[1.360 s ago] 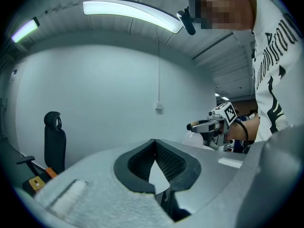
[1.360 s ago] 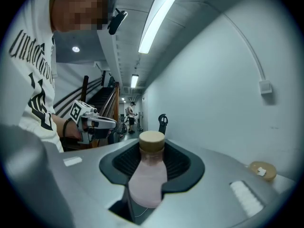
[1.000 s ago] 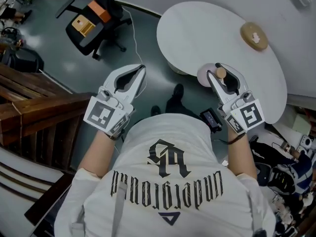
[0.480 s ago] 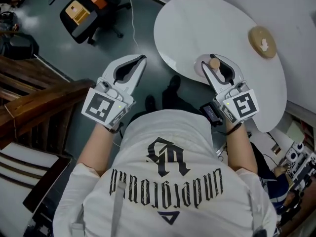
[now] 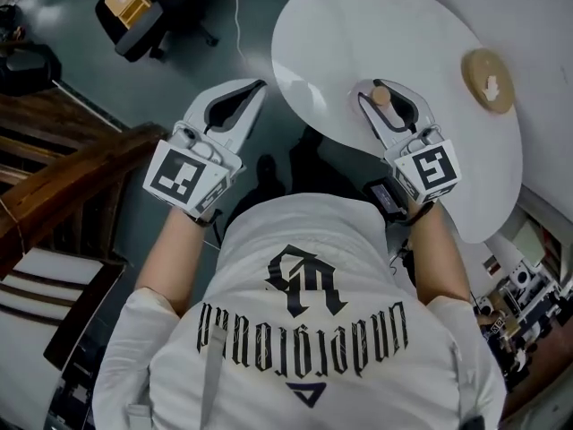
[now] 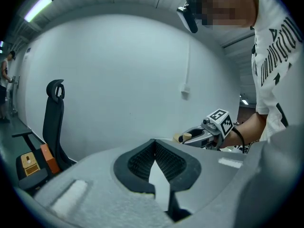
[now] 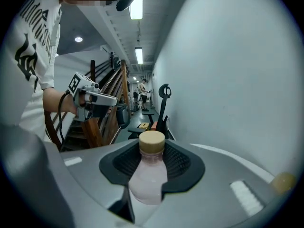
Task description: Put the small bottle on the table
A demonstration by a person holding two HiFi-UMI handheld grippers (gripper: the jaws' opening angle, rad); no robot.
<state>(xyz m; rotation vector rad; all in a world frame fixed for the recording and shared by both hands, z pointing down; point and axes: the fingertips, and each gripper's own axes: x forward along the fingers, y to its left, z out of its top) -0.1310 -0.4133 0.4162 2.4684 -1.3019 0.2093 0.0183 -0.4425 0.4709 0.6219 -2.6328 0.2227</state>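
Note:
A small bottle (image 7: 148,175) with pale pink contents and a tan cap sits between the jaws of my right gripper (image 5: 380,86), which is shut on it. In the head view the bottle (image 5: 381,97) hangs over the near edge of the white oval table (image 5: 340,34); I cannot tell whether it touches the top. My left gripper (image 5: 258,86) is held off the table's left edge, above the floor. Its jaws meet at the tips with nothing between them, as the left gripper view (image 6: 155,142) also shows.
A tan round object (image 5: 488,79) lies on the table's far right. A black office chair with an orange box (image 5: 134,12) stands on the floor at upper left. A wooden stair rail (image 5: 81,177) runs along the left. Cluttered gear (image 5: 528,285) fills the lower right.
The person has stepped toward the table. The right gripper with the bottle has gone from beside the table's edge to over its top. The left gripper keeps its pose.

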